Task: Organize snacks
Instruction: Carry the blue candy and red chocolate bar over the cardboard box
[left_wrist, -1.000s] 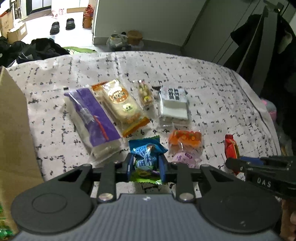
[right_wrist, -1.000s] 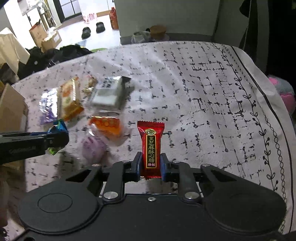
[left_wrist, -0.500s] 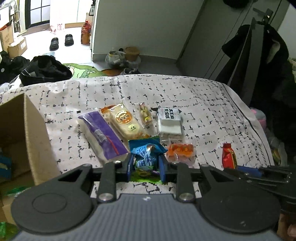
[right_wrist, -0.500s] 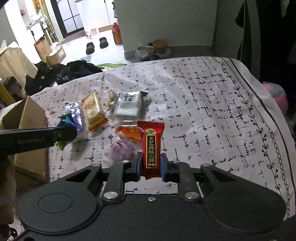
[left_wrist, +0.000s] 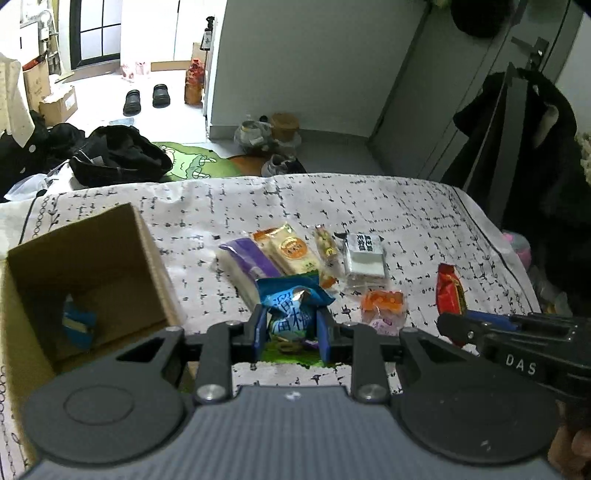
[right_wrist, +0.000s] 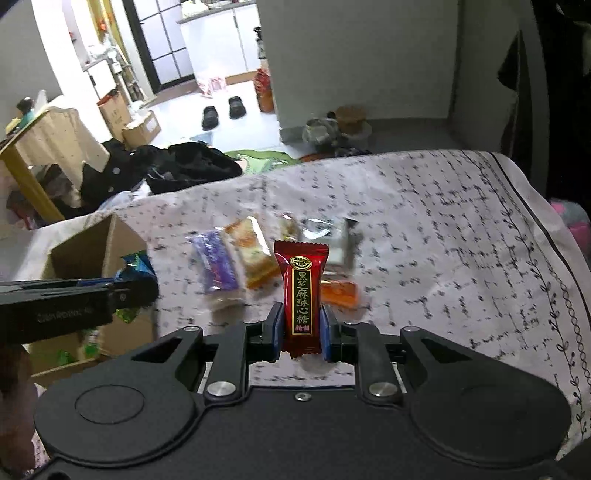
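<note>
left gripper (left_wrist: 291, 328) clamping blue candy packet (left_wrist: 293, 304), hanging just right of open cardboard box (left_wrist: 147, 254) | right gripper (right_wrist: 302, 328) pinching upright red candy (right_wrist: 302, 291) above patterned cloth (right_wrist: 443, 240) | loose snacks (left_wrist: 295, 254) lying beyond, bare cloth stretching to far edge

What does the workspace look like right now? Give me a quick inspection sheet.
Surface: patterned cloth, wrinkled.
Job's things: cardboard box open at left, a blue packet inside; purple packet, orange packet, white packet and small orange snack on the cloth.
Clutter: nothing seen on the cloth besides snacks.
Grippers: left gripper shut on blue candy; right gripper shut on red candy.
Cables: nothing seen.
Surroundings: black clothing, shoes on floor.
</note>
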